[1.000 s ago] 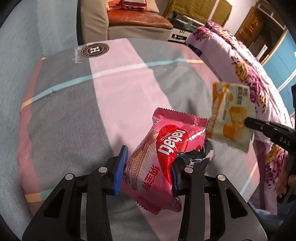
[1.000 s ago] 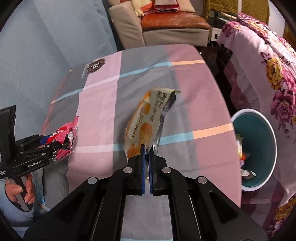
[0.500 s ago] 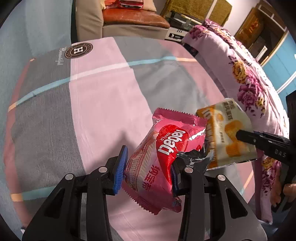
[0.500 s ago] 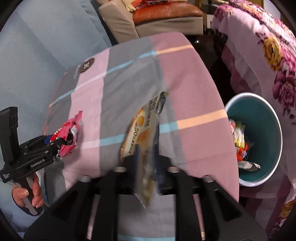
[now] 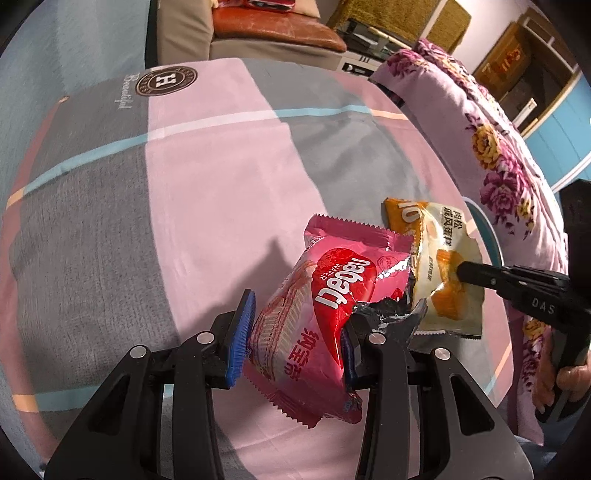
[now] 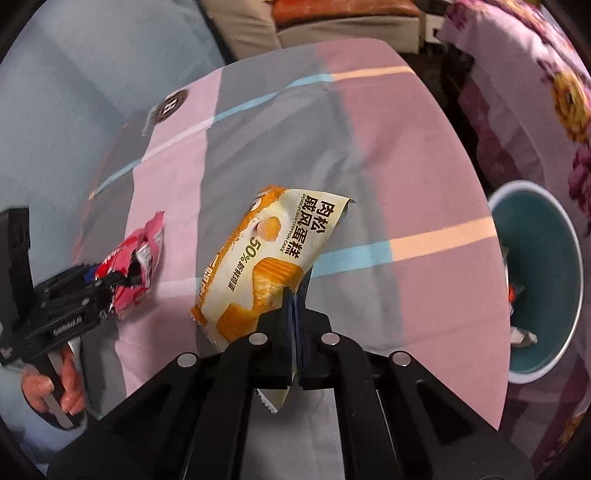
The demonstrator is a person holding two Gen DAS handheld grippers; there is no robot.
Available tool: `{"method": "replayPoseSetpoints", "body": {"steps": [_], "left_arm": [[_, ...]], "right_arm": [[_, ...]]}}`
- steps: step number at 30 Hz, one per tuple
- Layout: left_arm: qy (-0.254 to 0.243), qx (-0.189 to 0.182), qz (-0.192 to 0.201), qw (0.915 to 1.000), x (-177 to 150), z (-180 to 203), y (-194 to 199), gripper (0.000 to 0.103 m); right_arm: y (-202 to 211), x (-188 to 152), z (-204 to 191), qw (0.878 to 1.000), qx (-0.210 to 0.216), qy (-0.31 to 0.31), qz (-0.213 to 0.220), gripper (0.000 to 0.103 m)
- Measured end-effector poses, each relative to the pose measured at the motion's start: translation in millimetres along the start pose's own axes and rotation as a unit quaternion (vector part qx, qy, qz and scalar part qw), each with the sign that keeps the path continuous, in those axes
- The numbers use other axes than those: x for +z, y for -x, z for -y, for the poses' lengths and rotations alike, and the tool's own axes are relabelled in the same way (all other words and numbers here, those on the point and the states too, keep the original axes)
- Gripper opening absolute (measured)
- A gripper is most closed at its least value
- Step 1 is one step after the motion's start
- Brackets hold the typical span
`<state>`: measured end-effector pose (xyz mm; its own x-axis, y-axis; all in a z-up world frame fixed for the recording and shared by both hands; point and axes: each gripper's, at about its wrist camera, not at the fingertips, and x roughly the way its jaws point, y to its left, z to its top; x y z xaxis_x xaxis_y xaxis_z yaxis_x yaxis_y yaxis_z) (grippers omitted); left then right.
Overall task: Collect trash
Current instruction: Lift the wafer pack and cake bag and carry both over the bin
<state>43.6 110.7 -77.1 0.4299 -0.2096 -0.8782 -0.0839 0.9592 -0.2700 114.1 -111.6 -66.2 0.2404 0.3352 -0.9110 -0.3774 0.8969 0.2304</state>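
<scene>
**Two wrappers held up over the striped cloth**

A cloth (image 5: 207, 192) with pink and grey blocks and thin blue and peach stripes covers the flat top in front of you. A flowery purple blanket (image 5: 495, 155) lies off to the right side, and a brown seat (image 5: 273, 27) sits far at the back.

Your left gripper (image 5: 295, 332) squeezes a pink wafer pack (image 5: 325, 295) between its blue pads (image 5: 242, 332). The pack is fat, so the jaws stay partly apart. Its torn silver end sticks out to the right.

Your right gripper (image 6: 294, 314) is pinched tight on the bottom edge of a yellow and white cake wrapper (image 6: 266, 258). Its jaws opened a bit and have just snapped back together on the wrapper. The wrapper stands up and leans to the left.

Both wrappers are up in the air above the cloth, close to each other.

A round teal bin (image 6: 546, 354) stands low on the right, just past the edge of the cloth. There is some trash (image 6: 521, 336) inside it.
</scene>
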Motion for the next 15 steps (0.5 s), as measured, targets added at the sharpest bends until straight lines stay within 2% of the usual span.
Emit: {"method": "replayPoseSetpoints", "body": {"steps": [3, 6, 10, 15], "left_arm": [[0.001, -0.002, 0.004, 1.0, 0.5, -3.4, 2.1, 0.041], [0.002, -0.005, 0.008, 1.0, 1.5, -3.8, 5.7, 0.041], [-0.003, -0.009, 0.019, 0.9998, 5.0, 4.5, 13.0, 0.041], [-0.008, -0.015, 0.029, 0.9994, 10.4, 21.2, 18.0, 0.041]], "right_arm": [[7.5, 0.8, -3.7, 1.0, 0.005, 0.004, 0.01, 0.001], [28.7, 3.4, -6.7, 0.999, -0.008, 0.012, 0.039, 0.001], [49.4, 5.9, -3.4, 0.997, -0.034, 0.012, 0.068, 0.001], [69.3, 8.2, 5.3, 0.995, -0.043, 0.005, 0.09, 0.001]]}}
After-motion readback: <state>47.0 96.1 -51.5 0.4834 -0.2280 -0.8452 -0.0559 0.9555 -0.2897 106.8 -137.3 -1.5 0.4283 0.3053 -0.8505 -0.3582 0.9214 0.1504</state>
